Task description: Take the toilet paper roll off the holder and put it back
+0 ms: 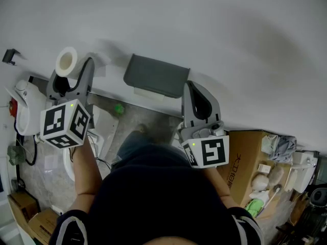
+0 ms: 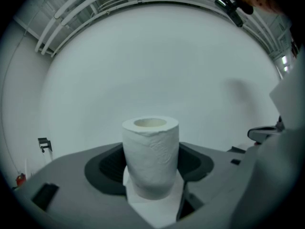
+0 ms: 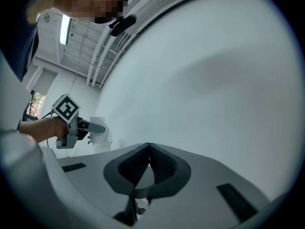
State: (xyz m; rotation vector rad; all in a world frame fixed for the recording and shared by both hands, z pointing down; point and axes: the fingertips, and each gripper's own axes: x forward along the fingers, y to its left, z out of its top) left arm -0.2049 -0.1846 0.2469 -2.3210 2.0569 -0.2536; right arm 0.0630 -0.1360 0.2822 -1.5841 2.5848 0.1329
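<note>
A white toilet paper roll point(image 1: 66, 61) with a cream core is off the holder and raised in front of the white wall. My left gripper point(image 1: 70, 73) is shut on the toilet paper roll point(image 2: 151, 155), which stands upright between the dark pads point(image 2: 107, 168), and a loose sheet hangs below it. The grey wall holder point(image 1: 156, 75) is to its right with no roll on it. Just right of the holder, my right gripper point(image 1: 189, 87) is shut with nothing held. In the right gripper view its pads point(image 3: 162, 162) meet at the tips, and the left gripper point(image 3: 71, 123) shows far left.
A white toilet point(image 1: 26, 108) stands at the left below the roll. An open cardboard box point(image 1: 248, 154) with bottles and cloths beside it is at the right. More cardboard boxes point(image 1: 30, 216) sit at the lower left. A black hook point(image 1: 10, 55) is on the wall.
</note>
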